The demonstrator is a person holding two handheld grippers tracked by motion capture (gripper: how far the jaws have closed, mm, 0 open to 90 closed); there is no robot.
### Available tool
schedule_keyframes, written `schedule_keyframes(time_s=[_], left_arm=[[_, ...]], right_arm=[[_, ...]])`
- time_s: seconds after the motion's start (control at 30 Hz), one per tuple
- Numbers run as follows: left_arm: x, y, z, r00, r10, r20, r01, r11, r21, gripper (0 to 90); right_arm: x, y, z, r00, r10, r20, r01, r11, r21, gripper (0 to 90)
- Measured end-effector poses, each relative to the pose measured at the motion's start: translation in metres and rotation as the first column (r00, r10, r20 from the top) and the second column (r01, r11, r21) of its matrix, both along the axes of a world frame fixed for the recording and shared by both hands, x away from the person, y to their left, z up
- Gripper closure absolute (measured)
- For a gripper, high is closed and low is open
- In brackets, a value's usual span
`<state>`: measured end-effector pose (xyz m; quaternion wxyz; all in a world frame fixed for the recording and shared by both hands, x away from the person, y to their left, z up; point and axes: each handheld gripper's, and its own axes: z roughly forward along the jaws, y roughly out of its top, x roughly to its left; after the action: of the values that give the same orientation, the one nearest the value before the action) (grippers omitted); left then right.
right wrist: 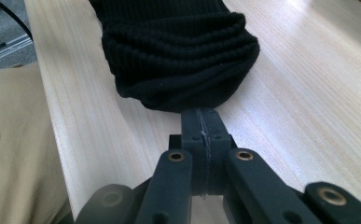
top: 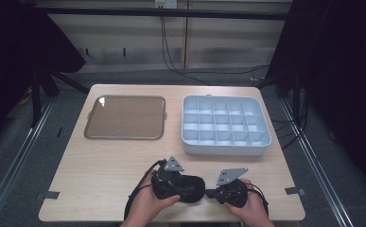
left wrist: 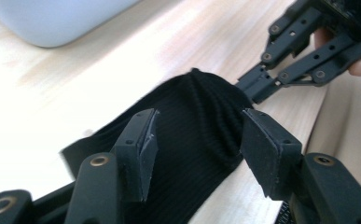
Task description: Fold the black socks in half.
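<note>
So the black ribbed knit sock (left wrist: 201, 121) is lying on the light wood table (top: 100, 161), near the front edge, right between the two hands. In the right gripper view it looks rolled or bunched up into a thick dark lump with ribbed folds stacked at the end.

The right gripper (right wrist: 201, 122) has its jaws pressed flat together, no gap at all, and the tips sit right at the edge of the sock. From the left gripper view the same tips seem to pinch the sock's far edge, where the fabric puckers up a bit. So it's clamped on the sock's rim as far as I can tell.

The left gripper (left wrist: 194, 135) is about half open. Its jaws stand either side of the sock with the fabric underneath and between them, but the pads aren't pressing on anything, so no grip there.

Further out on the table: a pale grey-blue plastic organiser tray (top: 225, 147) with a grid of small compartments sits behind the hands to the right, and a flat translucent brownish lid (top: 125, 117) with rounded corners lies to its left, well apart from the sock. The person's hands come in from the bottom edge, holding the grippers.
</note>
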<state>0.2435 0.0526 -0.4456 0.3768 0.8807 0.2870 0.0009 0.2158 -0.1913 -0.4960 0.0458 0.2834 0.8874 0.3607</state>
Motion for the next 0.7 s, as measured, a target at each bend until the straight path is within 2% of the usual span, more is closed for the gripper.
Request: schedule_keyframes(time_s=[0.57,0.7], left_arm=[[0.013,0.026,0.002,0.9958,0.090,0.017,-0.090,0.9959,0.002,42.4],[0.015,0.028,-0.002,0.9952,0.098,0.007,-0.098,0.9951,0.011,42.2]], right_arm=[[0.000,0.000,0.000,1.0000,-0.002,-0.002,0.002,1.0000,0.001,90.0],[0.000,0.000,0.000,1.0000,0.001,-0.001,-0.001,1.0000,0.000,90.0]])
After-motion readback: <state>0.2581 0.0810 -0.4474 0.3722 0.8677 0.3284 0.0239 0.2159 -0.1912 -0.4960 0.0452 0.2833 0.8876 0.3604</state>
